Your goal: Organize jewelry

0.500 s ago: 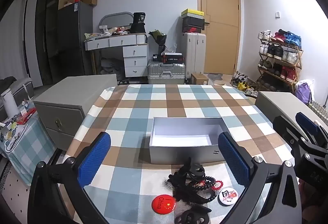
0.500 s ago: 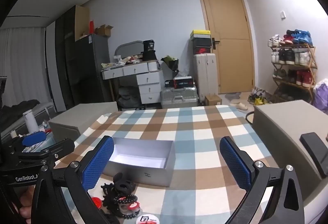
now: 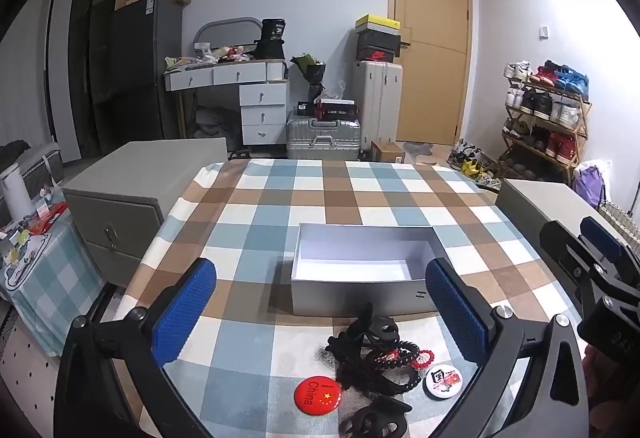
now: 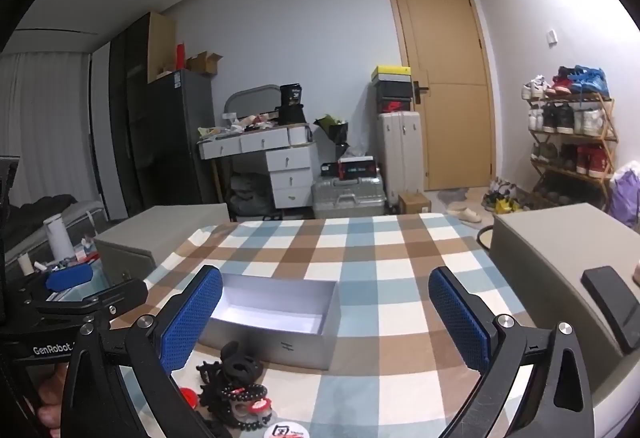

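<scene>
Nothing has shifted in the last half second: your left hand-held gripper (image 3: 320, 308) and right hand-held gripper (image 4: 326, 314) both hover spread wide and empty, jewelry pile (image 3: 374, 354) untouched on the tabletop (image 3: 280, 213) just before the empty grey box (image 3: 362, 278).

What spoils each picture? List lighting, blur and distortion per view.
Left wrist view: sharp, evenly lit, black fisheye corners, checked tablecloth lines bowed, soft shadow beside the grey box. Right wrist view: same vignette, door leaning, right wall washed out.
</scene>
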